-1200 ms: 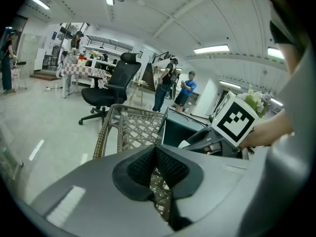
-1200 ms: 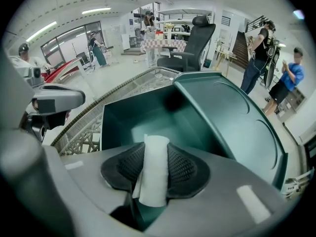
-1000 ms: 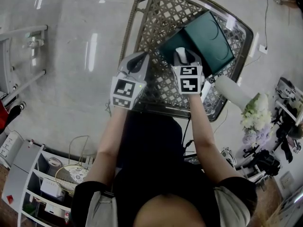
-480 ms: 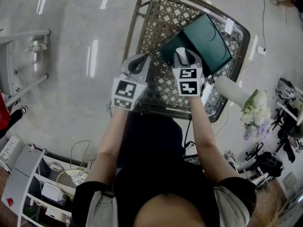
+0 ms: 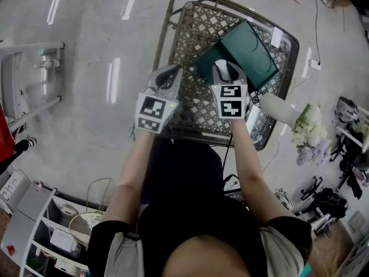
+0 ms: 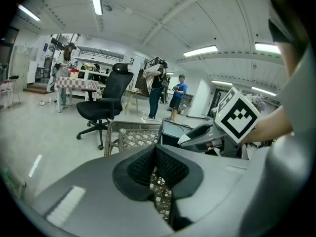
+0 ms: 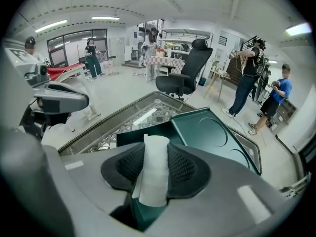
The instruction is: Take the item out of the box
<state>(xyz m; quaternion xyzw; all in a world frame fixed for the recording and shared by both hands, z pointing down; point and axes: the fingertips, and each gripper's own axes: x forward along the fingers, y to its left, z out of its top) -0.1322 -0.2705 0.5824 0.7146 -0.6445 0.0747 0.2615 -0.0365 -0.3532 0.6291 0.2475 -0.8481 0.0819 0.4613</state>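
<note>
Right gripper [image 7: 154,147] rose, pinching white roll [image 7: 153,181] above green box [image 7: 212,132]; left gripper [image 6: 155,154] pressed together, empty; extraction looks nearly complete.

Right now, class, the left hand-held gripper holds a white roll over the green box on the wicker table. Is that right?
No: the right hand-held gripper holds the white roll over the green box on the wicker table. The right gripper view shows it between the jaws.

Overhead plus jaw-level close-ups, box [image 5: 242,52] shared
</note>
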